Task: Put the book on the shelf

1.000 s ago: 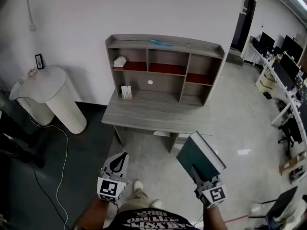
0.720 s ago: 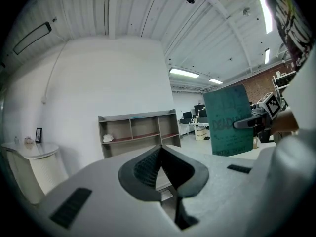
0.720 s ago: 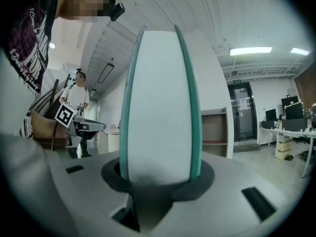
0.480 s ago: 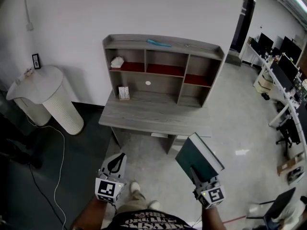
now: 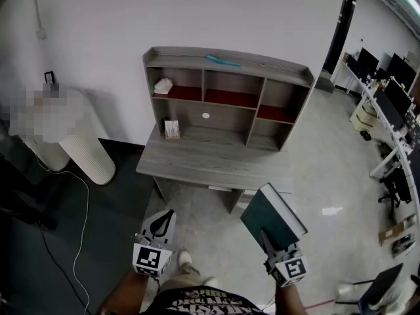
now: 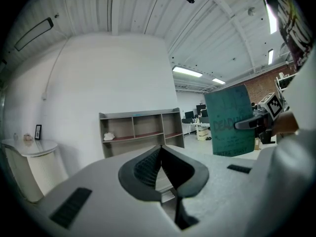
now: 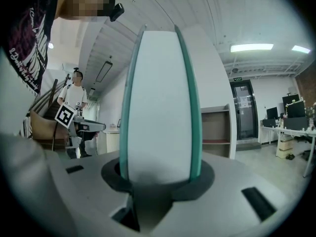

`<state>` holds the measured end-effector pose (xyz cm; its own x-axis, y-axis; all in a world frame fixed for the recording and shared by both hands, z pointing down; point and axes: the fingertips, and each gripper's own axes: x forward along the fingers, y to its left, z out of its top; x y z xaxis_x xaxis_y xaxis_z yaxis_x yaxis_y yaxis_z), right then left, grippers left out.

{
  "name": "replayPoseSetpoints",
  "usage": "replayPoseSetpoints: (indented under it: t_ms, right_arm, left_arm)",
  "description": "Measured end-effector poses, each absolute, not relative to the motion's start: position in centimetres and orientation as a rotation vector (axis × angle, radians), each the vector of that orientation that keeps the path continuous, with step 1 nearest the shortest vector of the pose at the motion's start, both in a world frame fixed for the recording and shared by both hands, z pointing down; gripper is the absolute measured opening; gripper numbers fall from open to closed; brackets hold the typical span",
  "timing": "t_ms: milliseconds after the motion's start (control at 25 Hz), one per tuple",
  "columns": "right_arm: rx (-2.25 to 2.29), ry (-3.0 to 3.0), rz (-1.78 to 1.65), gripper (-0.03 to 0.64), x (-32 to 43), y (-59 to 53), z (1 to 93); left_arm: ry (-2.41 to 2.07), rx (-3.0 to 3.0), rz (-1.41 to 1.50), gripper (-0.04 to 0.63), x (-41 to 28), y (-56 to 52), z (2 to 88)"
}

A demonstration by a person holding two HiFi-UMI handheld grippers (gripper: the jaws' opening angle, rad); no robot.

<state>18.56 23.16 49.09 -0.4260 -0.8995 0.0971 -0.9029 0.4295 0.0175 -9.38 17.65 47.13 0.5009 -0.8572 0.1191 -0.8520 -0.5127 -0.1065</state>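
Book [image 5: 269, 209] clamped in right gripper [image 5: 266, 233] fingers; left gripper [image 5: 168, 214] fingers together; left gripper view alone shows cover lettering.

Bright ceiling strips, fisheye edges, sharp

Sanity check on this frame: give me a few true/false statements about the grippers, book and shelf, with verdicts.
1. The right gripper is clamped on the book. True.
2. The left gripper holds a second book. False: its jaws are together with nothing between them.
3. The book stands on the shelf. False: it is in the right gripper, short of the desk.
4. A white object lies in the shelf's upper left compartment. True.
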Motion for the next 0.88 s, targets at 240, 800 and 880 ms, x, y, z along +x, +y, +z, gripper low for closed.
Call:
replayPoseSetpoints:
  t_ms: [240,800,880]
  right_arm:
    - [1.617,-2.583,0.062,0.163,17.8,21.0,49.1]
    - [1.613,-2.589,0.077,0.163,15.6,15.6,49.0]
    - [1.613,-2.588,0.078,0.163,15.3,14.9,49.1]
  left_arm:
    - [1.533,-2.688,-0.258,0.006,-9.8,15.6,47.3]
    - [1.542,-2.718,-0.247,0.006,-11.5,10.3,47.7]
    - [1.541,-2.726,-0.265,0.006,-11.7,9.6,48.0]
